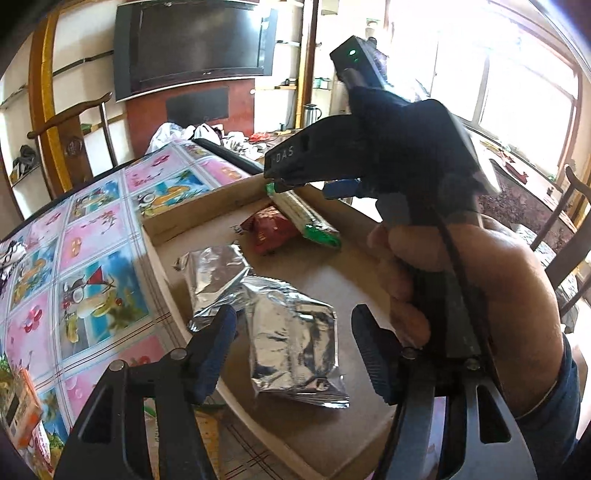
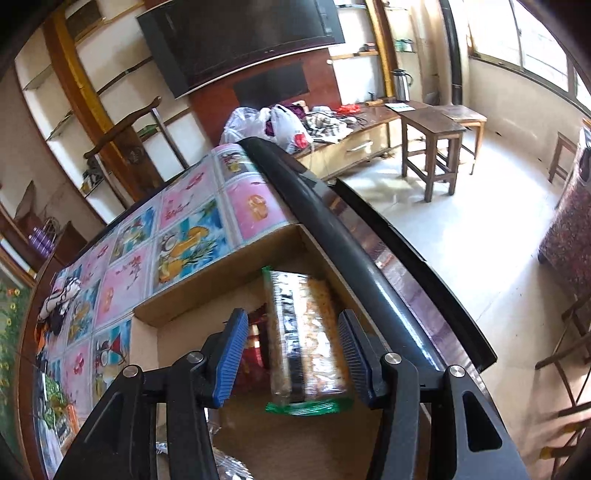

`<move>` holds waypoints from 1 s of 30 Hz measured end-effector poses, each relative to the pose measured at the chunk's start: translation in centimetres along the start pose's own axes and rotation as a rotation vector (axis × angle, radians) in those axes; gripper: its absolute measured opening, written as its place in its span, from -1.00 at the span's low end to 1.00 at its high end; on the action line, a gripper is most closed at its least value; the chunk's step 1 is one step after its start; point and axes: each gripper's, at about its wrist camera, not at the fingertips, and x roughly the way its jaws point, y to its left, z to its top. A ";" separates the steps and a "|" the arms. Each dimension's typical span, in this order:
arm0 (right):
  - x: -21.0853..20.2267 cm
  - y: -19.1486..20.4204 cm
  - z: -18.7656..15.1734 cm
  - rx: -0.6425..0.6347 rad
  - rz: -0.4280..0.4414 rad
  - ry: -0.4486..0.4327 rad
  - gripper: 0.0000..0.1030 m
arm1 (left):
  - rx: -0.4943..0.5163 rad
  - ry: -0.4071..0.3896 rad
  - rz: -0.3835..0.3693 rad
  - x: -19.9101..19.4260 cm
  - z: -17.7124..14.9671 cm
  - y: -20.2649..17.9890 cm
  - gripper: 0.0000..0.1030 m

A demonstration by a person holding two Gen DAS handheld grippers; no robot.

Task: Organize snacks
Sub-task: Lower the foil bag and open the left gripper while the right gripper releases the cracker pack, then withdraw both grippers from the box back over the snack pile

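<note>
Inside cardboard box (image 1: 207, 206): foil packets (image 1: 295, 332) (two), cracker pack (image 2: 306, 332).

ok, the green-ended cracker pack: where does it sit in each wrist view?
Left wrist view: cracker pack lies upper centre in the cardboard box, its far end under the right gripper, against the red packet.
Right wrist view: cracker pack is lower centre, between the right gripper's blue pads.
Shared landmark: the dark TV screen on the back wall.
</note>
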 end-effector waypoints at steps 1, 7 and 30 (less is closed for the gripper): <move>-0.1 0.3 -0.1 -0.012 0.005 -0.003 0.06 | -0.005 0.001 0.001 -0.1 0.0 0.2 0.25; 0.1 1.9 -0.7 -0.060 0.030 -0.001 0.06 | -0.022 -0.012 0.034 -0.4 0.3 1.4 0.34; 0.3 6.2 -2.1 -0.208 0.102 -0.002 0.06 | -0.043 -0.043 0.135 -3.9 -0.5 7.4 0.56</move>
